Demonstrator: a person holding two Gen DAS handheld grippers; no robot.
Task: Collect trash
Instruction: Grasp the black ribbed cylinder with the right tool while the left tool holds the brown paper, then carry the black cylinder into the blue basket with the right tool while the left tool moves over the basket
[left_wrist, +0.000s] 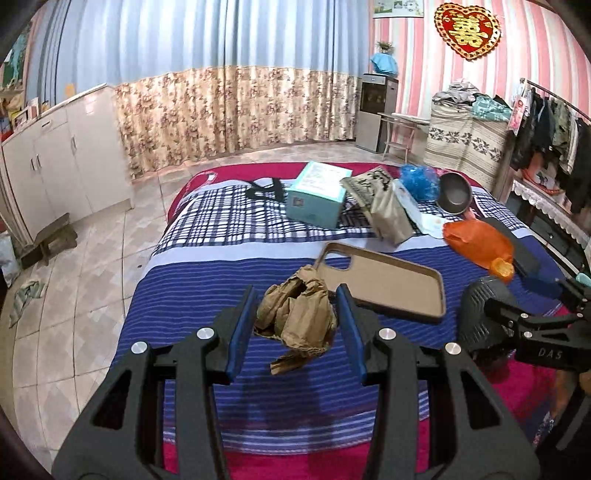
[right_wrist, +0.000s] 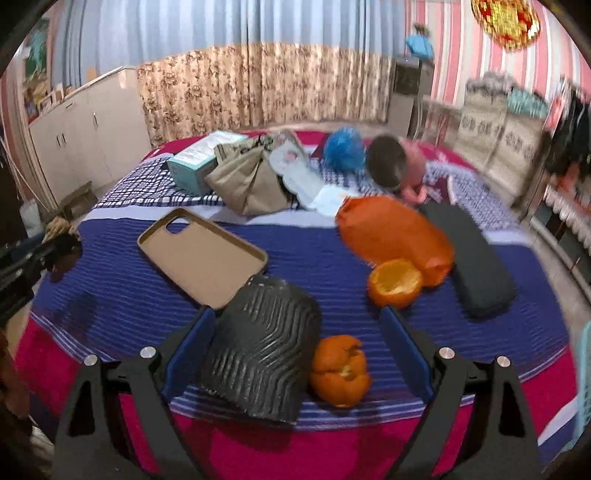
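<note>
Item: crumpled brown paper (left_wrist: 295, 314), clamped between the left gripper (left_wrist: 297, 325) pads above the bed (left_wrist: 184, 295) at six o'clock; right gripper (right_wrist: 295, 354) gapes around orange peel (right_wrist: 340, 371) and ribbed black cup (right_wrist: 262, 350); risk: loosely bunched paper slipping free.

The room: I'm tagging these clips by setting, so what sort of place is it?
Most likely a home bedroom: a bed with a striped blanket, floor-length curtains, and a rack of hanging clothes.
</note>
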